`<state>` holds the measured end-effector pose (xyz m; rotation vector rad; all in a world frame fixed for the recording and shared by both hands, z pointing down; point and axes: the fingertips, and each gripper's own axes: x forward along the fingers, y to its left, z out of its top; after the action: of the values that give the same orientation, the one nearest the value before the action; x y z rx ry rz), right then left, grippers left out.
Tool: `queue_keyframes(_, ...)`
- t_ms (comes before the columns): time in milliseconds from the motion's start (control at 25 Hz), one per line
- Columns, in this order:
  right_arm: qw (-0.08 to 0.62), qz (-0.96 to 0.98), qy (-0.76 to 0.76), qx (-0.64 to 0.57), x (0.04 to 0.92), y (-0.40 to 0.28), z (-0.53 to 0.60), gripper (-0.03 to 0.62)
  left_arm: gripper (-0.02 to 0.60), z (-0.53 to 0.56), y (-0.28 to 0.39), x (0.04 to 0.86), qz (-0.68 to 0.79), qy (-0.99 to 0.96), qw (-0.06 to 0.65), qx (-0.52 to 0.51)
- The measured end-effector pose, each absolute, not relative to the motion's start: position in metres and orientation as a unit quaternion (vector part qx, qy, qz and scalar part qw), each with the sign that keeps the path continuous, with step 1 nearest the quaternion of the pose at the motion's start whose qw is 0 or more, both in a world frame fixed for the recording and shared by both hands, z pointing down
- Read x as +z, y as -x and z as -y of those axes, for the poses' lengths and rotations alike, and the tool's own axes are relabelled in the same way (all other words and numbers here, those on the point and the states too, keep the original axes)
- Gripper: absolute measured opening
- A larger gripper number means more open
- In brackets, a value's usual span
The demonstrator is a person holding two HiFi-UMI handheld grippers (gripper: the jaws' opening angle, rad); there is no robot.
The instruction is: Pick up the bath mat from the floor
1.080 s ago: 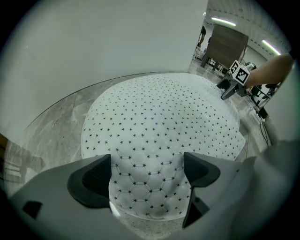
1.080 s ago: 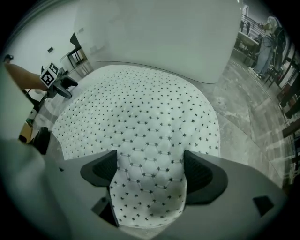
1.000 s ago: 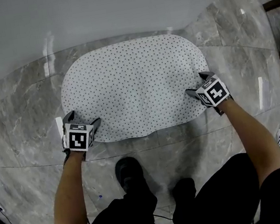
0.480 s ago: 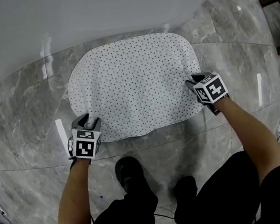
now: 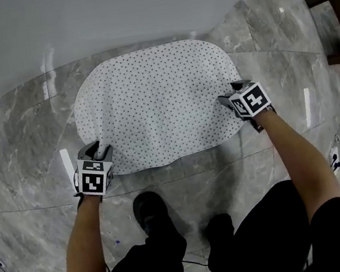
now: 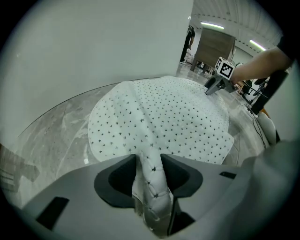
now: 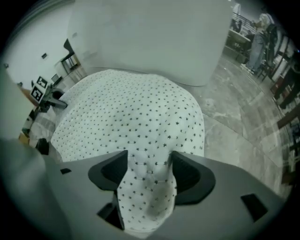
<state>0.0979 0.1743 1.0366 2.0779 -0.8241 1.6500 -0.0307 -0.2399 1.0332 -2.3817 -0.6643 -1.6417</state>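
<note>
The bath mat [image 5: 155,102] lies spread flat on the marble floor [image 5: 16,145] just ahead of my feet, white with small dark dots. My left gripper [image 6: 148,164] has just been closing and now pinches a narrow ridge of the mat's near left corner between its jaws. My right gripper [image 7: 149,161] has a thicker fold of the mat's right edge between its jaws. Those jaws have just been opening a little, yet the fold fills the gap and touches both pads, so I judge it held, though less firmly than on the left.

The mat looks soft, quilted and limp. It bunches into ridges wherever I pinch it, so I expect it to sag in the middle and hang once raised. It seems light. The gathered edges on two opposite sides are the sensible places to hold. I would tighten the right grip first, lest the fold slide out, then raise both sides together.
</note>
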Motion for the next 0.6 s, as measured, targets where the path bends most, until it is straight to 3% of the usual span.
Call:
queue_keyframes(200,0.071,0.282,-0.742,0.604,1.031,-0.099,-0.181,0.450,0.172,0.240,0.031,1.035,0.224,0.799,0.086,-0.551)
queue_keyframes(440,0.188,0.276,-0.719,0.610,1.053,-0.080,-0.176,0.570,0.169,0.240,0.031,1.035,0.220,0.801,0.083,-0.551)
queue_keyframes(600,0.193,0.271,-0.721,0.608,1.052,-0.080,-0.174,0.568,0.169,0.240,0.030,1.035,0.213,0.797,0.081,-0.560)
